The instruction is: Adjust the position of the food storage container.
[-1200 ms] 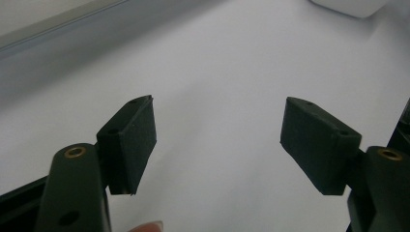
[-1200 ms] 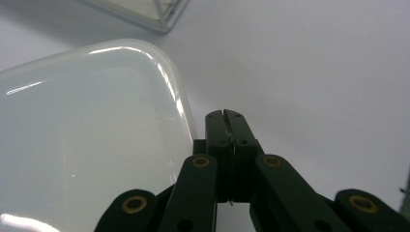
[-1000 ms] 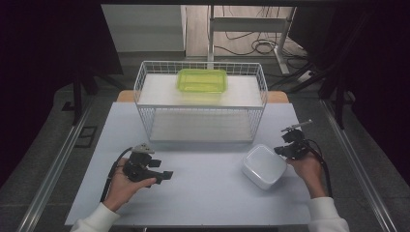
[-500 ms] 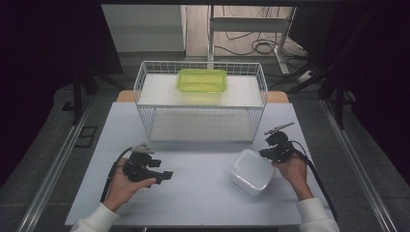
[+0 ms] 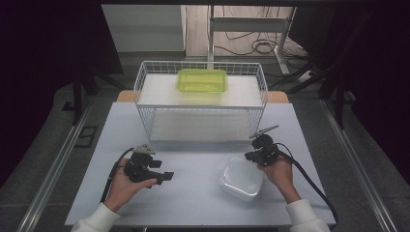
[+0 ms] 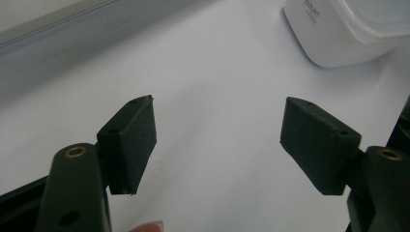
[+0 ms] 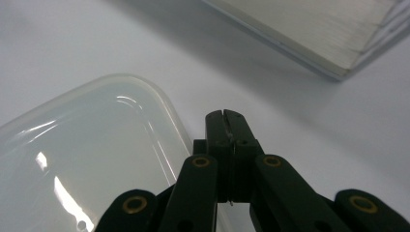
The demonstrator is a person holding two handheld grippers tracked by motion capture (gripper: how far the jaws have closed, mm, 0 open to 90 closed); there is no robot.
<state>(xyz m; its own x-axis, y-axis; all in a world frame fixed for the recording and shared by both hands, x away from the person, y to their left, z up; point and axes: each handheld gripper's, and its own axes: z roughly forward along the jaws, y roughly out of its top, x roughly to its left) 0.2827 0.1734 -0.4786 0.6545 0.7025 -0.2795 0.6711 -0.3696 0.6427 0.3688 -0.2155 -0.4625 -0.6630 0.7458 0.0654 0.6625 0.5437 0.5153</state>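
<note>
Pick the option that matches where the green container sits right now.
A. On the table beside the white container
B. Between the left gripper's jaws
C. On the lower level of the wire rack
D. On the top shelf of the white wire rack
D: in the high view the green container rests on the top shelf of the white wire rack, far from the white container lying on the table.

Your white sleeves end at the wrists; both grippers, left gripper [image 5: 164, 176] and right gripper [image 5: 249, 155], are black, brass-riveted, trailing thick black cables
</note>
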